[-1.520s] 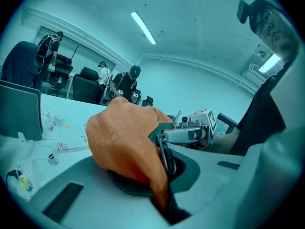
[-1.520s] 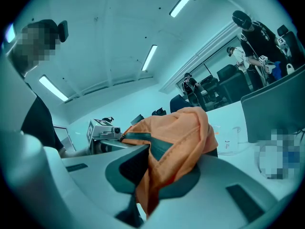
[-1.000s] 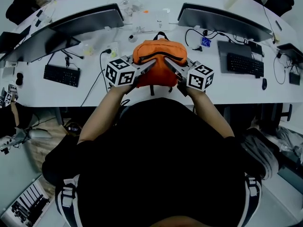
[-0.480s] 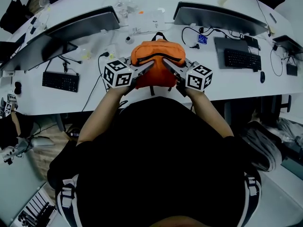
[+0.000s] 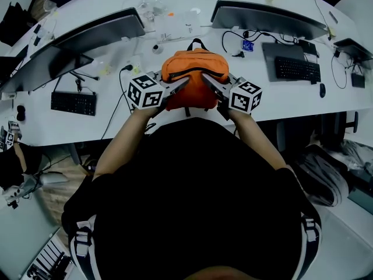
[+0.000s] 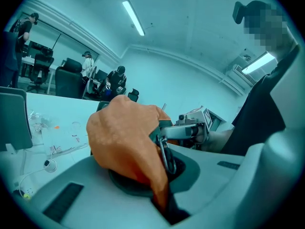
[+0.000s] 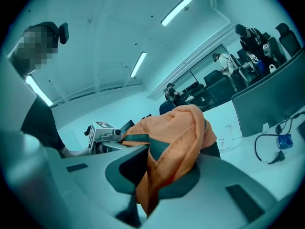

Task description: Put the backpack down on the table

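Observation:
An orange backpack [image 5: 194,69] with dark trim sits at the near edge of the white table [image 5: 116,121], between two monitors. My left gripper [image 5: 185,81] is shut on the bag's left side, orange fabric [image 6: 143,151] pinched between its jaws. My right gripper [image 5: 205,79] is shut on the right side, with a fold of orange cloth [image 7: 157,175] clamped in it. In the left gripper view the right gripper [image 6: 193,128] shows beyond the bag. In the right gripper view the left gripper [image 7: 102,132] shows behind it.
Two monitors [image 5: 87,37] [image 5: 265,19] stand left and right of the bag. Keyboards [image 5: 73,102] [image 5: 297,69] lie in front of them. Cables [image 5: 125,80], a plastic bag [image 5: 186,22] and small items lie behind the backpack. People sit at desks far back [image 6: 116,78].
The grippers and the backpack have kept their place. The head view has shifted a little, so the desk sits slightly higher in the picture.

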`<state>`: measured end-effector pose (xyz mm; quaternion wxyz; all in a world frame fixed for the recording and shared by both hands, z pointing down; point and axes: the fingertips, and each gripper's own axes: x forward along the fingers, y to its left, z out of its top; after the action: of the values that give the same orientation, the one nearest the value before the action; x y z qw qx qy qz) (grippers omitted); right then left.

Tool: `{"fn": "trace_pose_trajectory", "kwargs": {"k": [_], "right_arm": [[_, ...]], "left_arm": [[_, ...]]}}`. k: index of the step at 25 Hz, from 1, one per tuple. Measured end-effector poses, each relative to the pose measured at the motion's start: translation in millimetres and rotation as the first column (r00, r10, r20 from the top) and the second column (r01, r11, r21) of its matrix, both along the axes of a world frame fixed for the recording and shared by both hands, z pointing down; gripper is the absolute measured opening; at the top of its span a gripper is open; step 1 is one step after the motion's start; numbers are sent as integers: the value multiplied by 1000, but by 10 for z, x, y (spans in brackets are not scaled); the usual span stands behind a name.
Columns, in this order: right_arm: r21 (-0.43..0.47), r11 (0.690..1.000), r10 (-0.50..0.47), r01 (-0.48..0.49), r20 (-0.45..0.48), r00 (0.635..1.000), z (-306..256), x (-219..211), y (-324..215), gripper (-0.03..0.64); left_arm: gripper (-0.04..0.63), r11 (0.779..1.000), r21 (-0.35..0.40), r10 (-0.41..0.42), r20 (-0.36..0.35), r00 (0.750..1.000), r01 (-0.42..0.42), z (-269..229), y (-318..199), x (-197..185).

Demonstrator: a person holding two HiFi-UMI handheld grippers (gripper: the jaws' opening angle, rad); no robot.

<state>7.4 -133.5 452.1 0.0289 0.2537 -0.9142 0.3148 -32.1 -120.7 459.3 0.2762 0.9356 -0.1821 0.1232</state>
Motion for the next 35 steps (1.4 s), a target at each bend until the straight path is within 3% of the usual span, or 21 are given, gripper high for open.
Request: {"fn": "trace_pose_trajectory", "kwargs": {"k": [13, 35], "right_arm": [[-51, 999, 9, -10, -21, 1000, 246, 13, 80, 61], [-203, 979, -7, -1, -38, 999, 873, -17, 91, 61]], "left_arm": [[40, 997, -73, 19, -11, 1000, -20, 233, 110, 20], [40, 984, -174, 51, 36, 998, -44, 816, 189, 21]]}}
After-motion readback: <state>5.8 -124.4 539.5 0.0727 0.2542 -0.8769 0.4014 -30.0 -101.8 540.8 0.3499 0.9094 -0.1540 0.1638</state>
